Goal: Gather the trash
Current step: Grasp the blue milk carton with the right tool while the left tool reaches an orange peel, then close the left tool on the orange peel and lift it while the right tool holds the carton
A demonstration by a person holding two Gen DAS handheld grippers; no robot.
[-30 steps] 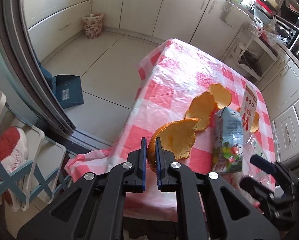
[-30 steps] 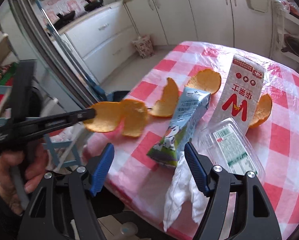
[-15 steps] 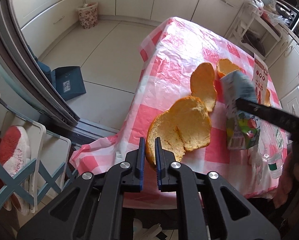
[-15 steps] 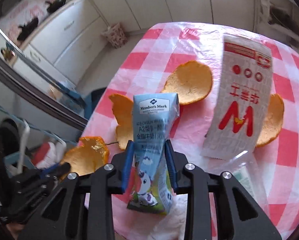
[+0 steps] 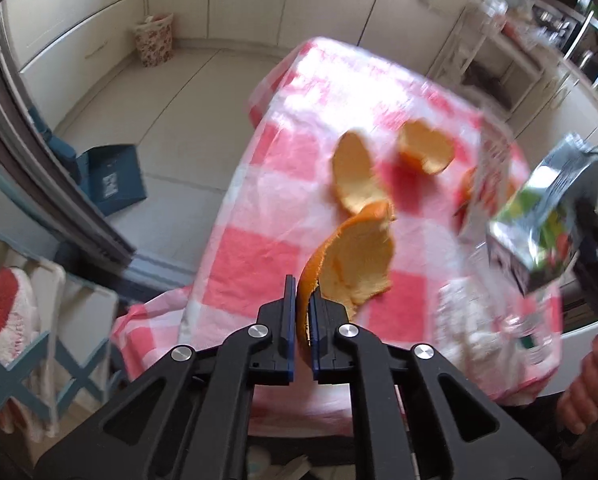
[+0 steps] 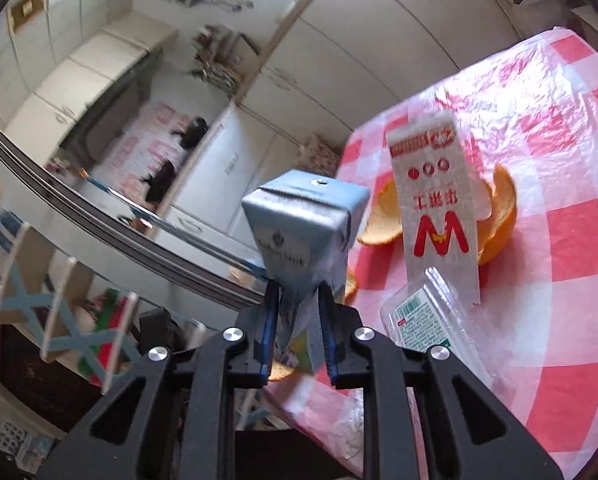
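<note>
My left gripper (image 5: 302, 300) is shut on the edge of a large orange peel (image 5: 355, 256), held above the near end of the red-and-white checked table (image 5: 299, 160). My right gripper (image 6: 297, 312) has its jaws closing on a small blue milk carton (image 6: 303, 220); the pads press its lower sides and it is raised off the table. In the left wrist view that carton (image 5: 539, 220) hangs at the right, blurred, above a person's hand (image 5: 587, 380). Two more peels (image 5: 353, 176) (image 5: 427, 148) lie on the cloth.
A tall white carton with red print (image 6: 435, 208) lies on the table over another peel (image 6: 499, 216), next to a clear plastic box (image 6: 423, 320). On the floor stand a floral waste basket (image 5: 155, 40) and a blue box (image 5: 111, 180). A drying rack (image 5: 39, 340) stands at the left.
The right gripper went from open beside the blue carton to shut on it, then lifted it off the table and rolled. The left gripper kept hold of the peel and shifted slightly.
</note>
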